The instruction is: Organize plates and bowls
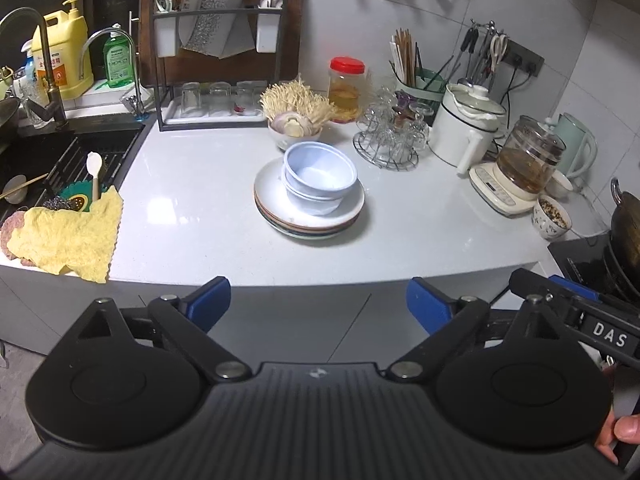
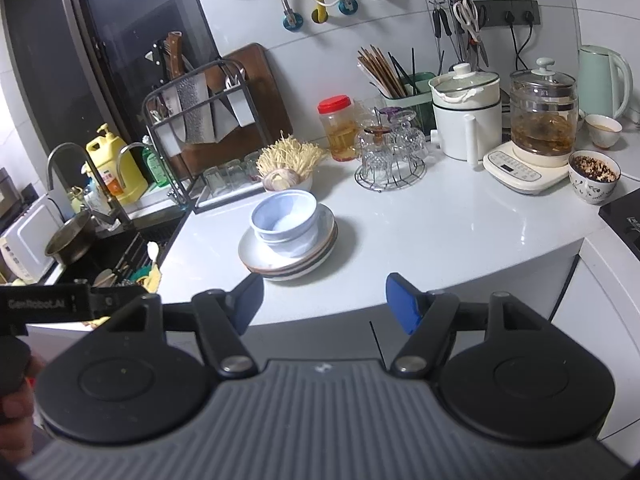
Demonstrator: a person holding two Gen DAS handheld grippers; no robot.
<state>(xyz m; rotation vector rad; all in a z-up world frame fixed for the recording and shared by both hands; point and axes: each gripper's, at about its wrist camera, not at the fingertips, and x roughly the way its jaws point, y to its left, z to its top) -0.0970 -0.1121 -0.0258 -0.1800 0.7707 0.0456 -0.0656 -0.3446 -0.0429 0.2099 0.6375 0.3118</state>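
A stack of plates (image 1: 276, 200) sits on the middle of the white counter, with stacked pale blue-white bowls (image 1: 320, 176) on top of it. The stack also shows in the right wrist view, plates (image 2: 260, 256) under bowls (image 2: 286, 220). My left gripper (image 1: 318, 306) is open and empty, held off the counter's front edge, short of the stack. My right gripper (image 2: 324, 300) is open and empty, also in front of the counter edge, the stack just ahead to its left. The right gripper's body shows at the left wrist view's right edge.
A sink (image 1: 60, 168) with a yellow cloth (image 1: 68, 236) lies left. A bowl of mushrooms (image 1: 294, 120), a red-lidded jar (image 1: 347, 88), a glass rack (image 1: 390, 132), a white pot (image 1: 464, 124), a glass kettle (image 1: 520, 164) and a patterned cup (image 1: 551, 216) line the back and right. A stove with a wok (image 1: 624, 248) is far right.
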